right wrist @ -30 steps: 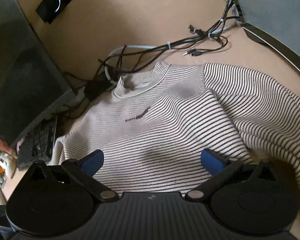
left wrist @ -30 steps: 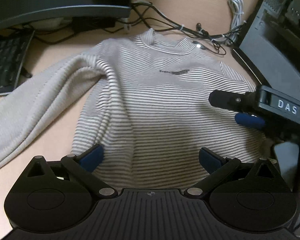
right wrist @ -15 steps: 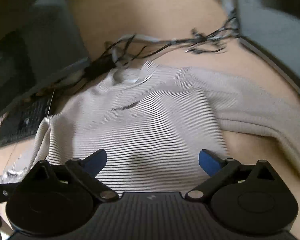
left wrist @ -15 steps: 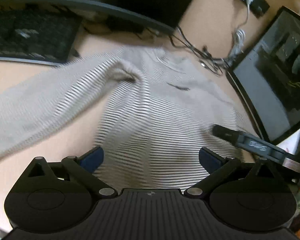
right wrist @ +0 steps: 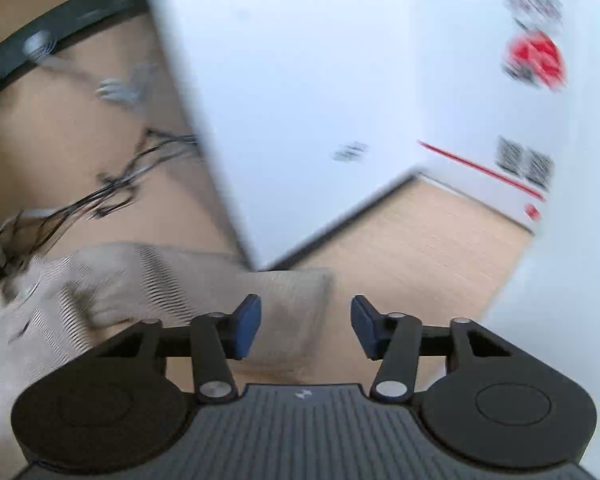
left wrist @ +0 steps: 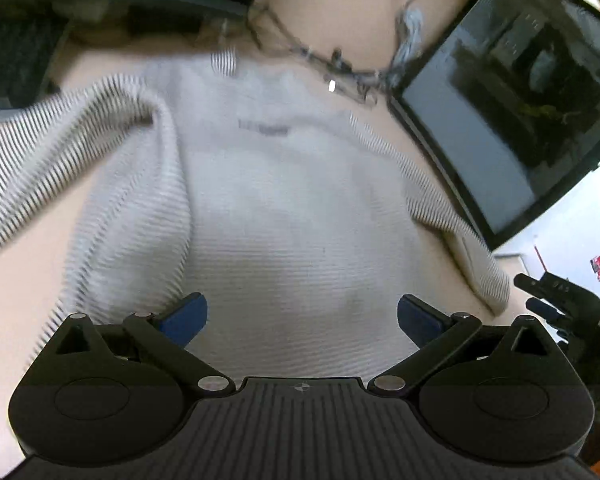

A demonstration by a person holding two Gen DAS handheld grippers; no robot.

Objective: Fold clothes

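On the desk (right wrist: 420, 232) the striped sweater (left wrist: 284, 216) lies spread, both the left gripper (left wrist: 302, 316) and right gripper (right wrist: 306, 326) gaping empty; its sleeve cuff (right wrist: 296, 312) could slip a shallow pinch.

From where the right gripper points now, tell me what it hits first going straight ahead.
Probably the sleeve cuff lying between the open right gripper fingers; beyond it, the white box. Blur leaves depth uncertain.
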